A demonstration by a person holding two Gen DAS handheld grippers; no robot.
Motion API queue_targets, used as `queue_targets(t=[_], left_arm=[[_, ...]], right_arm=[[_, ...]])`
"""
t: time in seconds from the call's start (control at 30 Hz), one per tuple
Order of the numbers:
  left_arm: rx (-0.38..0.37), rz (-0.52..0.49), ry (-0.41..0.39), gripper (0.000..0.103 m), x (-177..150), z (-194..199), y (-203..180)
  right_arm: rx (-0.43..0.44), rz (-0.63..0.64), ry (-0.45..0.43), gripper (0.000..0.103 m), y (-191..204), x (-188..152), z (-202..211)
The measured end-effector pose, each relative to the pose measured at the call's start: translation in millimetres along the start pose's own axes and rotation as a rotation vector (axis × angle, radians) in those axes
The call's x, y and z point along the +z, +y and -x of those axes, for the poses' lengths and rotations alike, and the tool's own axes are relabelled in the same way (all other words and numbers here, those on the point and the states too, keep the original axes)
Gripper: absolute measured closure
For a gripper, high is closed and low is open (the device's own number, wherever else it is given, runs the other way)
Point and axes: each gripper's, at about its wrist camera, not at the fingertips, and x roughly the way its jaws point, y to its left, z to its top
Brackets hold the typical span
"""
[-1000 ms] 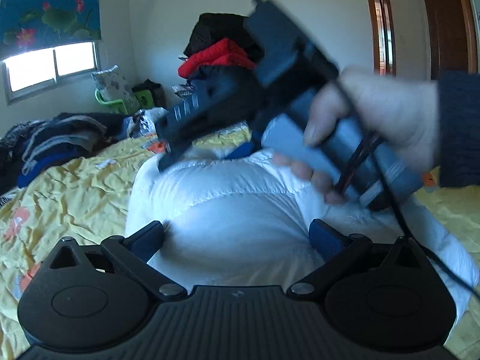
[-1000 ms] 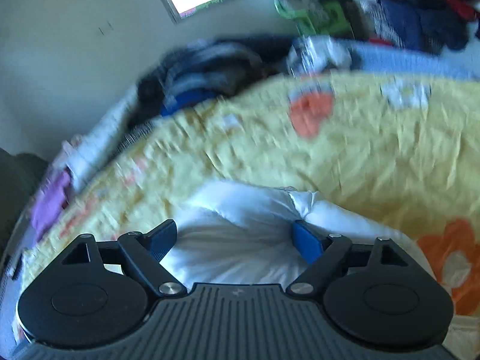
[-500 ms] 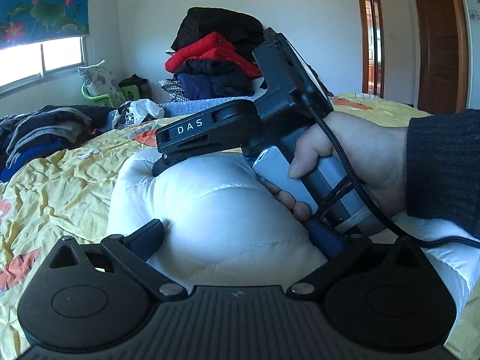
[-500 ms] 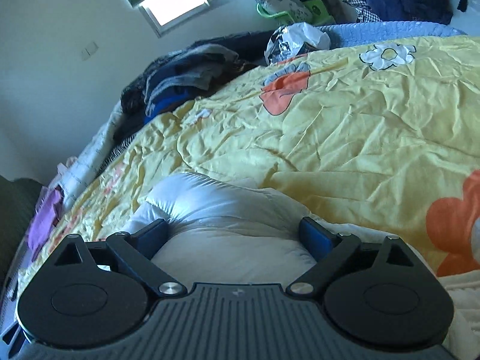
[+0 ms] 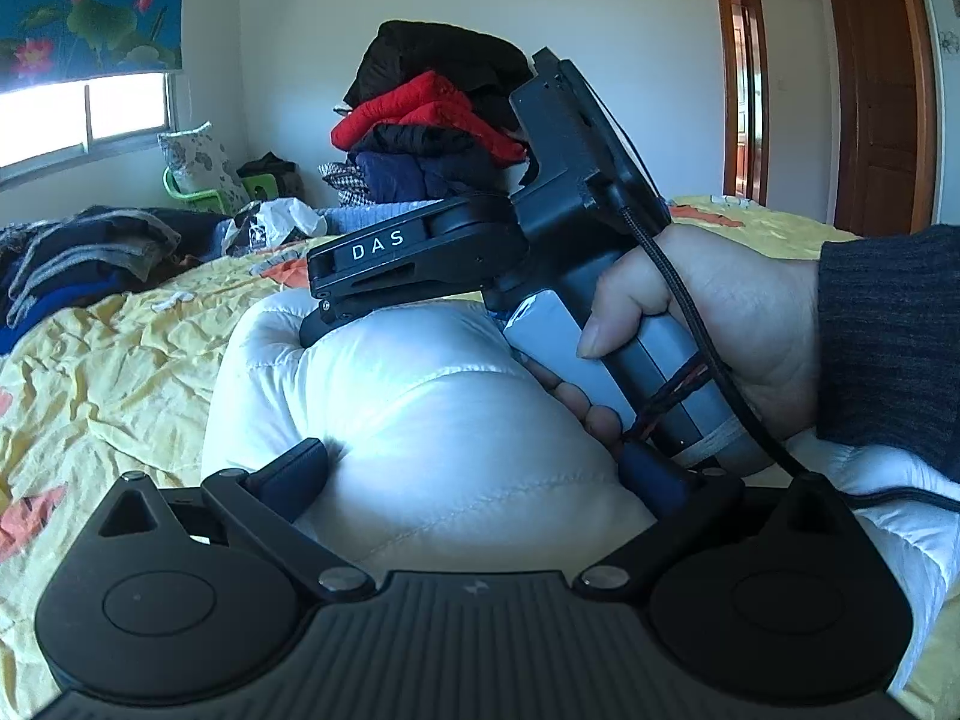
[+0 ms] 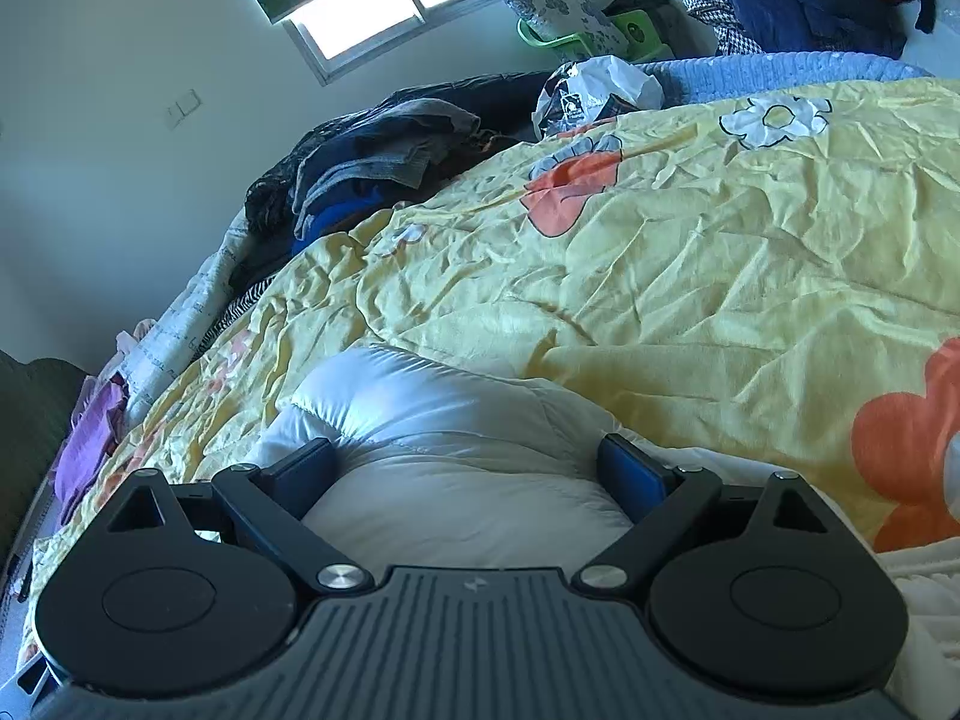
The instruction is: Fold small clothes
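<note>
A white puffy jacket lies bunched on the yellow flowered bedspread. My left gripper is low over it with its jaws wide apart, and a bulge of the padding swells up between the blue pads without being pinched. A hand in a dark sleeve holds my right gripper just beyond, its tip resting on the far top of the jacket. In the right wrist view the right gripper also stands wide open astride the white jacket, padding bulging between its fingers.
Dark folded clothes are heaped at the bed's far left. A tall pile of red, black and navy garments stands at the back wall, beside a plastic bag and a green basket. A wooden door is at right.
The right gripper came down from mid-air onto the top of the jacket and its jaws spread a little wider. The left gripper stayed in place over the jacket.
</note>
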Motion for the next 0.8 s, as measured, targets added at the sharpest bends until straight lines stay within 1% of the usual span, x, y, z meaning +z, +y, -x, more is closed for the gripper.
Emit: queue_targets(t=[0.2, 0.37, 0.4, 0.43, 0.5, 0.53, 0.57, 0.6, 0.63, 0.7, 0.8], left_arm=[[-0.011, 0.009, 0.02, 0.0, 1, -2, 2], [0.0, 0.007, 0.009, 0.0, 0, -1, -1], [0.002, 0.007, 0.005, 0.0, -1, -1, -1], [0.006, 0.004, 0.002, 0.0, -1, 0, -2], [0.017, -0.001, -0.008, 0.0, -2, 1, -3], [0.019, 0.001, -0.012, 0.0, -2, 2, -3], [0.022, 0.005, -0.017, 0.0, -2, 3, -3], [0.029, 0.005, -0.024, 0.0, -3, 4, -4], [0.04, 0.0, -0.033, 0.0, -3, 5, -5], [0.075, -0.015, -0.058, 0.0, -5, 11, -11], [0.117, -0.008, -0.07, 0.0, -1, 28, -17]], right_arm=[[-0.008, 0.008, 0.002, 0.011, 2, 0, -2], [-0.023, 0.017, 0.001, 0.011, 5, 1, 0], [-0.033, 0.015, 0.006, 0.011, 6, 4, 2], [-0.06, 0.008, 0.007, 0.014, 8, 8, 8], [-0.109, -0.048, -0.037, 0.016, 13, 17, 35], [-0.115, -0.086, -0.084, 0.014, 14, 21, 56], [-0.103, -0.114, -0.141, 0.013, 15, 23, 83], [-0.086, -0.127, -0.184, 0.01, 16, 21, 107], [-0.082, -0.136, -0.224, 0.004, 16, 16, 133], [-0.109, -0.17, -0.291, 0.0, 14, -3, 179], [-0.101, -0.267, -0.355, 0.001, 7, -50, 229]])
